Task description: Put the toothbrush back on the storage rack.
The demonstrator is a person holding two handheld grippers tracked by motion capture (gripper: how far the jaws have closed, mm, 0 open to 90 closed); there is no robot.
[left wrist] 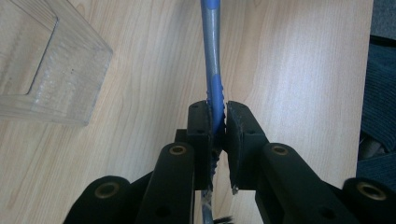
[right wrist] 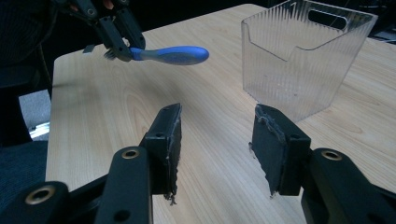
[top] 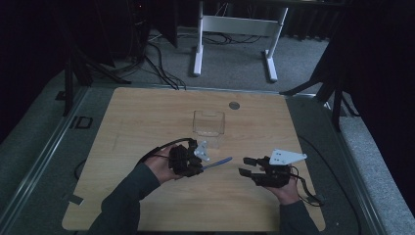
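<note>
Left of the clear plastic box (top: 209, 122) on the bench (top: 147, 112), the left gripper (top: 195, 166) is clamped on a toothbrush (top: 218, 162) near its bristle end, the handle sticking out level above the wood toward the right gripper (top: 247, 166). It looks light, stiff and smooth, likely slippery where it is bare plastic, so the ribbed blue grip in the middle seems the best hold. Its handle is blue with a grey stripe. Right of it and nearer than the box, the right gripper stands half open, empty.
</note>
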